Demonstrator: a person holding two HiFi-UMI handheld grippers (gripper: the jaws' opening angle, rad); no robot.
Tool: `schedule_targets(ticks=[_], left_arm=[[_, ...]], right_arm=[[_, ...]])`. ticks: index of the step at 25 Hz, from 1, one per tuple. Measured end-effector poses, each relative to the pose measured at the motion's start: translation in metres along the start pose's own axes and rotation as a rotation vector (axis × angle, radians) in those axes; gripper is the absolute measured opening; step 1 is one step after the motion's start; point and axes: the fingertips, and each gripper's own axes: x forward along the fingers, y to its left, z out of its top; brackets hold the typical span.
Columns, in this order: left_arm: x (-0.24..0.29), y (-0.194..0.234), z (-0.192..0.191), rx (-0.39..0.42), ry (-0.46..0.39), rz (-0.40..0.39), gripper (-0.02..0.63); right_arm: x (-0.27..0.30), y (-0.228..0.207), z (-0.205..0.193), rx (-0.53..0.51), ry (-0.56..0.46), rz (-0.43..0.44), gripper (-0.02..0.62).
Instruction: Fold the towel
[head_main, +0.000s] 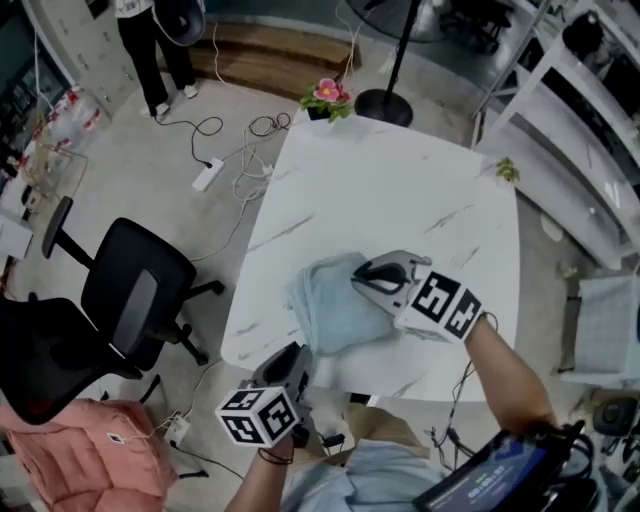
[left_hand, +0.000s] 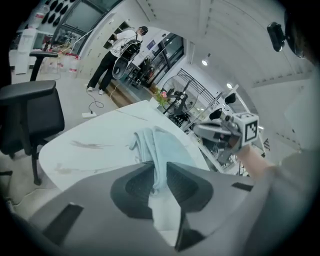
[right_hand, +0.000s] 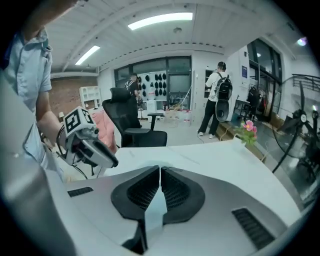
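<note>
A pale blue towel (head_main: 335, 310) lay bunched on the white table (head_main: 385, 185), low and centre in the head view, near the table's lower edge. The left gripper (head_main: 300, 355) reached in from the lower left. Its jaws stood narrowly apart in the left gripper view (left_hand: 159, 175), pinching a fold of the towel (left_hand: 161, 145). The right gripper (head_main: 363, 280) came from the right, at the cloth's upper right edge. Its jaws (right_hand: 160, 177) were all but together, with a thin strip of towel (right_hand: 155, 212) caught between them.
</note>
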Motion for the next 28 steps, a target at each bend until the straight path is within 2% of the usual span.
schedule_targets(ticks=[5,8,11,14,18,20,23,28], left_arm=[[0.002,-0.027,0.019,0.101,-0.028,-0.015,0.049],[-0.002,-0.058,0.038,0.211,-0.062,-0.022,0.043],[-0.017,-0.105,0.083,0.391,-0.167,-0.041,0.038],[-0.036,-0.165,0.152,0.572,-0.327,-0.099,0.037],[-0.071,-0.232,0.213,0.731,-0.517,-0.128,0.037],[-0.083,-0.255,0.222,0.766,-0.564,-0.157,0.037],[-0.094,-0.276,0.218,0.775,-0.585,-0.210,0.037],[-0.097,-0.285,0.206,0.807,-0.600,-0.224,0.032]], right_arm=[[-0.020,0.039,-0.073,0.372,-0.067,-0.100,0.017],[-0.046,0.039,-0.062,0.473,-0.163,-0.225,0.017],[-0.095,0.023,-0.006,0.423,-0.294,-0.386,0.017],[-0.152,0.006,0.064,0.310,-0.450,-0.552,0.017],[-0.213,0.010,0.124,0.190,-0.590,-0.715,0.017],[-0.234,0.017,0.137,0.150,-0.628,-0.782,0.015],[-0.252,0.027,0.144,0.097,-0.651,-0.857,0.015],[-0.260,0.035,0.137,0.104,-0.652,-0.908,0.015]])
